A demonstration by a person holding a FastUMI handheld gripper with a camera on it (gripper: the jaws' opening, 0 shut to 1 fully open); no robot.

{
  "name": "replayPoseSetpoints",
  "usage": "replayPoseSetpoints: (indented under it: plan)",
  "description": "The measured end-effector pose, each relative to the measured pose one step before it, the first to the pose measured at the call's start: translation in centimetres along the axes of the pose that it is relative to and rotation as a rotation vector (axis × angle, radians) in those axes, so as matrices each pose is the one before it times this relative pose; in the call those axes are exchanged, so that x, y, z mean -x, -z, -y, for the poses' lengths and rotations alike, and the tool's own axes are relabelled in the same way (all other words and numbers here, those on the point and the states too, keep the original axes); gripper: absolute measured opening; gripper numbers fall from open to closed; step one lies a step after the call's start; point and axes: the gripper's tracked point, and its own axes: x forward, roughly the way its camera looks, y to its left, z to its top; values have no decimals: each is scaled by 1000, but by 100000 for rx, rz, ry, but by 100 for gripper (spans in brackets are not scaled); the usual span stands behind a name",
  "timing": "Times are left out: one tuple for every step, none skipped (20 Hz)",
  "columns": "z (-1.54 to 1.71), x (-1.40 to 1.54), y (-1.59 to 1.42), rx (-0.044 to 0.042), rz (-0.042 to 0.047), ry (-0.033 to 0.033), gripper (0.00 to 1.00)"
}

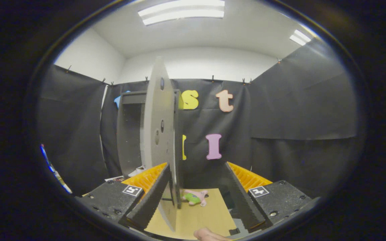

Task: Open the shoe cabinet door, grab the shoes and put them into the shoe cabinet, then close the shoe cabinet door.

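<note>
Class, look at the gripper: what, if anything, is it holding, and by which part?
Nothing is held. The gripper is open; the cabinet door edge stands between its fingers, beside the left one.

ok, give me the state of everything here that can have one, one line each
shoe cabinet door: swung open, edge-on just ahead of the fingers
shoe cabinet: open, inside dark
gripper: fingers spread apart, holding nothing
plush toy: lying on the wooden table, beyond the fingers
ceiling light: on

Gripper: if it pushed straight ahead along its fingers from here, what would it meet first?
The gripper is open, with the swung-open cabinet door edge-on beside one finger. Going straight, it would likely reach the small pink and green toy on the wooden tabletop first, though depth is uncertain.
</note>
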Motion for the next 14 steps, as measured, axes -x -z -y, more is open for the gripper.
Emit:
replayPoseSetpoints:
  plan:
    - [1604,-806,606,1085,373,611,100]
    - [1091,-807,569,1845,629,-779,100]
    - [1238,-870,955,1987,-1016,-518,100]
    - [1432,-1103,1050,1206,-1736,406,100]
    - [1299,-986,896,-664,-1424,628,100]
    - [1152,-951,650,-2295,-856,371,100]
    - [881,-907,508,-2991,-293,-259,100]
    - [913,-900,405,-2828,493,-458,100]
    - [778,-896,379,-1908,277,-313,100]
    - [593,-829,477,-1284,-162,-525,100]
    - [31,-697,552,-1357,-488,-1549,100]
    - [-267,-326,636,-687,-442,-2282,99]
    - [-503,-66,6,-809,348,-2601,99]
    - [-303,-273,-53,-978,427,-1384,100]
